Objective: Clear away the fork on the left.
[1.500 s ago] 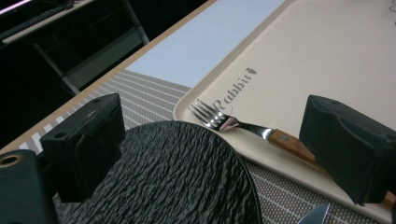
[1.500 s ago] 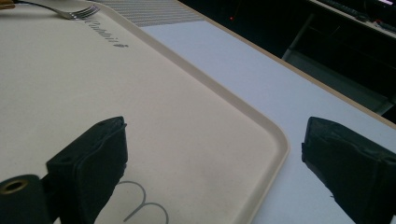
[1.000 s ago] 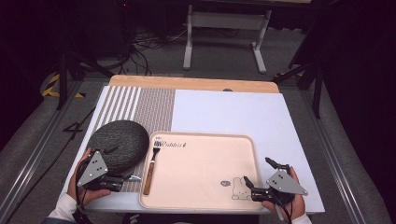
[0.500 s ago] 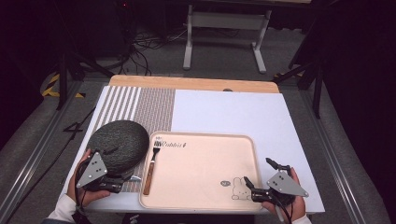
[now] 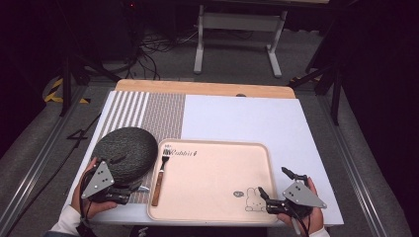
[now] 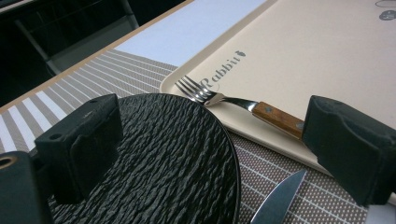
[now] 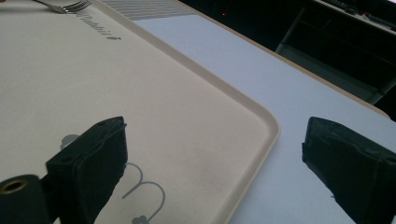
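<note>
A black textured plate (image 5: 123, 150) lies on a grey placemat (image 5: 158, 111) at the near left. Beside it is a beige tray (image 5: 212, 173) with a wooden-handled fork (image 5: 159, 175) along its left edge. My left gripper (image 5: 132, 191) is open at the plate's near edge. In the left gripper view (image 6: 210, 149), one jaw hangs over the plate (image 6: 163, 158) and the other by the fork's handle (image 6: 278, 119). A knife tip (image 6: 275, 198) lies between them on the mat. My right gripper (image 5: 273, 180) is open, its jaws either side of the tray's right rim (image 7: 273, 128).
A white sheet (image 5: 237, 118) covers the table's right and far part, with a wooden strip (image 5: 197, 88) along the far edge. A rabbit drawing (image 5: 254, 200) marks the tray's near right corner. Beyond the table stand a desk frame (image 5: 237, 34) and floor cables (image 5: 158, 47).
</note>
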A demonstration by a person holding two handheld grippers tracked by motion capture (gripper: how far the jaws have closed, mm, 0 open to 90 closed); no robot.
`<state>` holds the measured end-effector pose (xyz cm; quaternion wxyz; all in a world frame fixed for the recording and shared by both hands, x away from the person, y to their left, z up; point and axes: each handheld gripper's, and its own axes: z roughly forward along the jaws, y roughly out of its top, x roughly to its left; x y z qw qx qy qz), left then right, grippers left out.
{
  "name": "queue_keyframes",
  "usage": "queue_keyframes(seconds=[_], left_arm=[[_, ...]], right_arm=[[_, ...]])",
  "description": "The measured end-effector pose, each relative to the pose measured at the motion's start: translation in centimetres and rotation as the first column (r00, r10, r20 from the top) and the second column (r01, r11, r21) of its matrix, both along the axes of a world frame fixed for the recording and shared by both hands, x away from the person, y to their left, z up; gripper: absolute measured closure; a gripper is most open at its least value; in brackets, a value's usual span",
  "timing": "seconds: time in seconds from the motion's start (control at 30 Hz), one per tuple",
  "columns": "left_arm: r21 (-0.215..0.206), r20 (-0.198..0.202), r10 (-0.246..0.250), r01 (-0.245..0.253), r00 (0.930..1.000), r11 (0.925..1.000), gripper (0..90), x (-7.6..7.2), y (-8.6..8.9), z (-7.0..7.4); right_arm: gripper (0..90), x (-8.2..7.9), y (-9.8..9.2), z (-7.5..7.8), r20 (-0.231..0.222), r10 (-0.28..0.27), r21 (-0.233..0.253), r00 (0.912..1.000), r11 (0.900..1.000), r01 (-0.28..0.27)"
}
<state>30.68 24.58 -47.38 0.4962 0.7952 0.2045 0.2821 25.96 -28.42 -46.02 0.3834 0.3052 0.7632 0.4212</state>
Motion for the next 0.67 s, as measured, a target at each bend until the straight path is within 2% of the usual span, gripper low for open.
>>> queue_keyframes(seconds=[0.67], left_arm=[[-0.006, -0.005, -0.004, 0.004, 1.0, 1.0, 5.9, 0.03, -0.18, 0.02]], right_arm=[[7.6, 0.32, -0.13, -0.11, 0.007, -0.015, -0.004, 0.9999, 1.0, 0.015]])
